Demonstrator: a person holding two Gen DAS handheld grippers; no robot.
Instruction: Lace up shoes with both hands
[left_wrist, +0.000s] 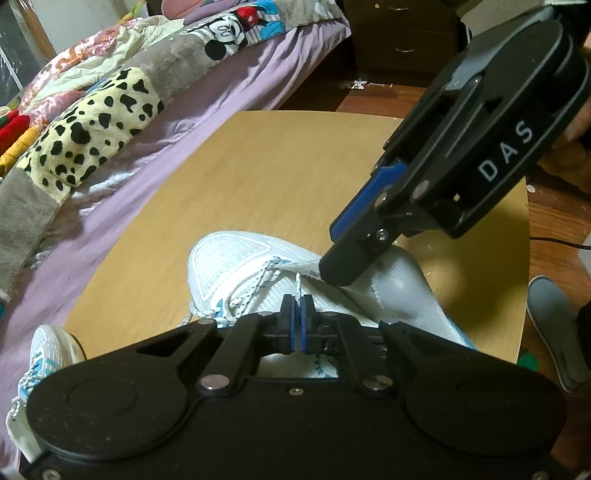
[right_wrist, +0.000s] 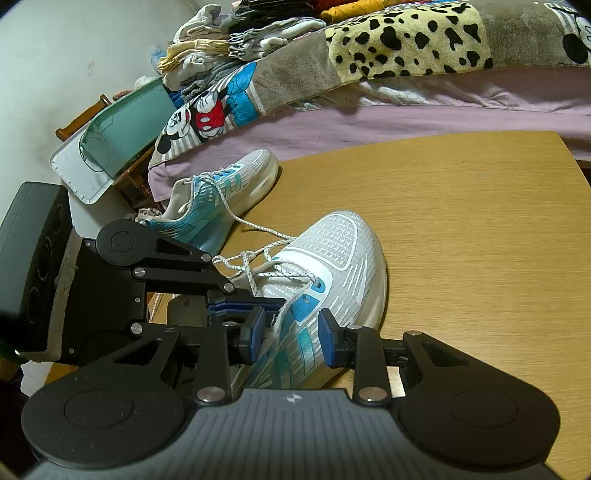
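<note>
Sneaker (right_wrist: 332, 273) in white and blue lies on the wooden table (right_wrist: 461, 229), its long axis running from my grippers toward the bed (right_wrist: 406, 110), toe pointing away. Two sneakers in all: the second sneaker (right_wrist: 225, 192) sits at the table's edge, toe also toward the bed. My left gripper (left_wrist: 297, 314) is clenched on one strand of the speckled lace (left_wrist: 297, 290). My right gripper (right_wrist: 293, 334) stands partly open astride the near sneaker's side; whether its pads press I cannot tell.
</note>
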